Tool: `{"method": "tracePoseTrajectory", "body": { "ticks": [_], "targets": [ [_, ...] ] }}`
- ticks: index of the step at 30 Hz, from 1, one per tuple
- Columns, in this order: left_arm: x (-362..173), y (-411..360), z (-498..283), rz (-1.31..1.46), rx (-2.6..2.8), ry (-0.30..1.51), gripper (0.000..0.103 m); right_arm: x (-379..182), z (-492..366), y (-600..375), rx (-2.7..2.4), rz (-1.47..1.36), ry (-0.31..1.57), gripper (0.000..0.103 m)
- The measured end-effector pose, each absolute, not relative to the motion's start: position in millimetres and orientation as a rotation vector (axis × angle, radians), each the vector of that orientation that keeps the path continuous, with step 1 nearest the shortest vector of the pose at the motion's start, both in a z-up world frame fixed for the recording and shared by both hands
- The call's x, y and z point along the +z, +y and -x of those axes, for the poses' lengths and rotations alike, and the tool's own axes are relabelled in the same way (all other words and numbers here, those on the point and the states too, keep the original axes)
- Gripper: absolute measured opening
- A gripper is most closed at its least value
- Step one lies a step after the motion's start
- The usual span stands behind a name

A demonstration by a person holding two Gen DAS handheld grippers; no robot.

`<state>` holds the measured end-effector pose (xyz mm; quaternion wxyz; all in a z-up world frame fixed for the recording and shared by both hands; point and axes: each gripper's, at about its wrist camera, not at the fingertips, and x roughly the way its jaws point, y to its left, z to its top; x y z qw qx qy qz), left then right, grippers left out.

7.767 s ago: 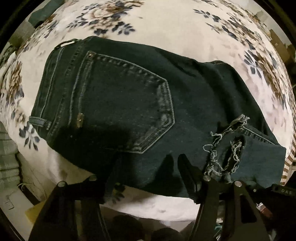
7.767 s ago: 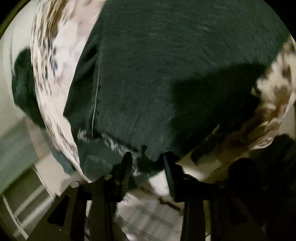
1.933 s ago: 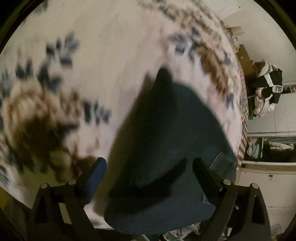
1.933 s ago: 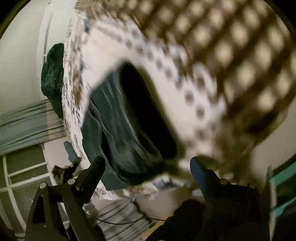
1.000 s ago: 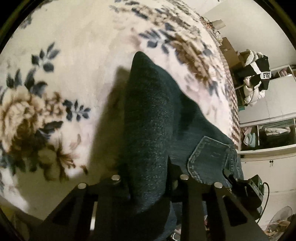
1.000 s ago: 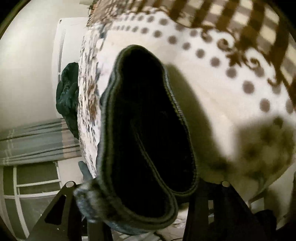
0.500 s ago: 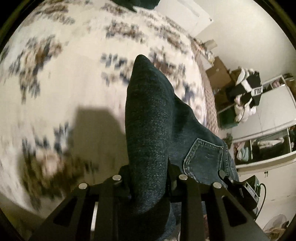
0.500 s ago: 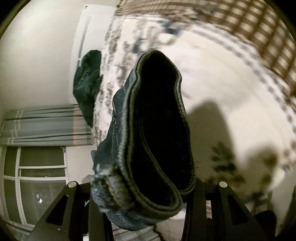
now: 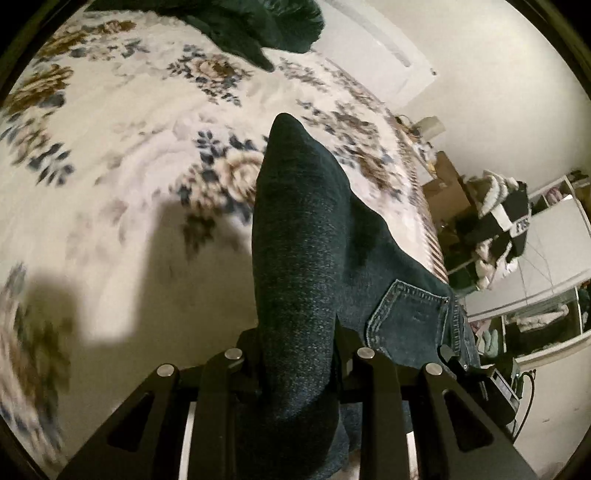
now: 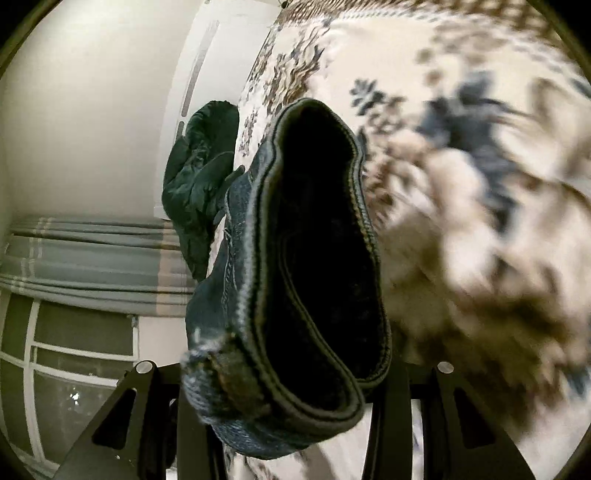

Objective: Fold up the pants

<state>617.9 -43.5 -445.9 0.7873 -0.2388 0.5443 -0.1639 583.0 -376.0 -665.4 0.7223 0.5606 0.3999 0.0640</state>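
The dark blue jeans [image 9: 299, 258] are folded into a thick bundle and lifted above the floral bed cover [image 9: 110, 155]. My left gripper [image 9: 297, 347] is shut on one end of the bundle; a back pocket [image 9: 410, 317] shows to its right. My right gripper [image 10: 291, 376] is shut on the other end, where stacked denim layers with stitched edges [image 10: 314, 258] fill the view. A frayed edge [image 10: 201, 354] hangs at the left of that end. The fingertips of both grippers are hidden by the cloth.
A dark green garment [image 9: 258, 26] lies at the far end of the bed, also in the right wrist view [image 10: 199, 177]. Cardboard boxes [image 9: 443, 188] and a black-and-white jacket [image 9: 506, 221] stand beyond the bed's right edge. Grey curtains [image 10: 92, 258] and a window [image 10: 55, 369] are on the left.
Both grippers have closed on the folded jeans and lifted them off the bed. In the last half second the bundle has risen and the bed has dropped farther below.
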Motion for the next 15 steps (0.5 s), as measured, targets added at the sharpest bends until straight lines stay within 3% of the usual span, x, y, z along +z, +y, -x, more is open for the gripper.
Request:
{"method": "tracePoseTrajectory", "body": {
  "ticks": [5, 8, 10, 15],
  "targets": [
    [-518.0, -31.3, -659.4, 0.498, -0.282, 1.293, 0.026, -712.4, -666.7, -362.6, 0.128, -1.203, 0.940, 0.042],
    [-543.5, -20.3, -657.4, 0.533, -0.273, 1.328, 0.046, -749.7, -695.9, -359.2, 0.095, -1.188, 1.044, 0.046],
    [-543.9, -14.7, -653.7, 0.547, -0.300, 1.330, 0.050, -759.8, -701.0, -362.7, 0.094, -1.179, 1.070, 0.056],
    [-535.2, -3.1, -652.8, 0.534, -0.287, 1.355, 0.064, -752.9, -685.9, -378.0, 0.041, -1.127, 1.121, 0.060]
  ]
}}
